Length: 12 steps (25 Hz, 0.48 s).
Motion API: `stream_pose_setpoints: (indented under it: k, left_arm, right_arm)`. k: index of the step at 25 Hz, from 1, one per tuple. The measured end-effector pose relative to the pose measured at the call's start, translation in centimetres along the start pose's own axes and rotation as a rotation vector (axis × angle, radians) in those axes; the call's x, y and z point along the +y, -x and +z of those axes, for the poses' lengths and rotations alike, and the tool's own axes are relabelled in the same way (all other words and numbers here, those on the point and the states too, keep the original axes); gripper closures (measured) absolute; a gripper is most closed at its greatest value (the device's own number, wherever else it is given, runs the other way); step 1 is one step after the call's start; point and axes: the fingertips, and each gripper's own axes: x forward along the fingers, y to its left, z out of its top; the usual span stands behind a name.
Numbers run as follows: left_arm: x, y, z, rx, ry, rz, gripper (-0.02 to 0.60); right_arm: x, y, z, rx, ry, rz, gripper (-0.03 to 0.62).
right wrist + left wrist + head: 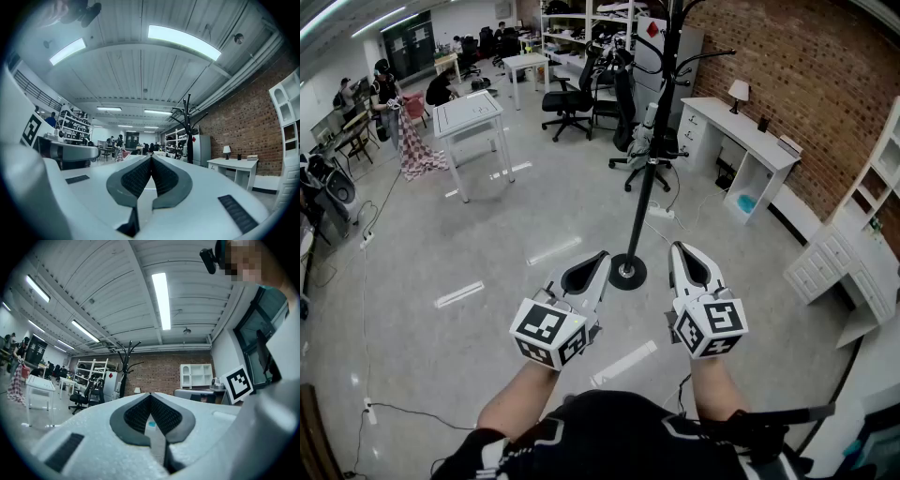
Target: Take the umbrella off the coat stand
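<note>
by coat stand (650, 183), left gripper (599, 256), right gripper (676, 248) closed.

A large room is shown under a white ribbed ceiling (140, 65) lit by long strip lights (161, 298), with a red brick wall (787, 66) running along one side. A white desk (741, 131) bearing a small table lamp (738, 91) is set against the brick, and a white drawer unit (839, 258) is placed nearer along the same wall. Across the glossy grey floor (516, 216), marked with pale tape strips (459, 293), a white table (469, 114), black office chairs (567, 98) and white shelving (91, 371) are spread.
</note>
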Motion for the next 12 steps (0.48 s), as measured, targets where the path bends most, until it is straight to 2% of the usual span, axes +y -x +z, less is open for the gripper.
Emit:
stream_pose_setpoints:
  k: [4, 7, 12]
  left_arm:
    - [0.27, 0.19, 0.18, 0.006, -0.011, 0.008, 0.575]
    - [0.29, 0.35, -0.3, 0.045, -0.072, 0.024, 0.575]
    - [0.55, 0.93, -0.13, 0.027, -0.031, 0.025, 0.575]
  right_arm:
    - [-0.13, -0.11, 0.14, -0.002, 0.0, -0.008, 0.588]
    - [0.08, -0.01, 0.13, 0.005, 0.002, -0.014, 0.588]
    - [0.67, -0.1, 0.16, 0.004, 0.007, -0.012, 0.588]
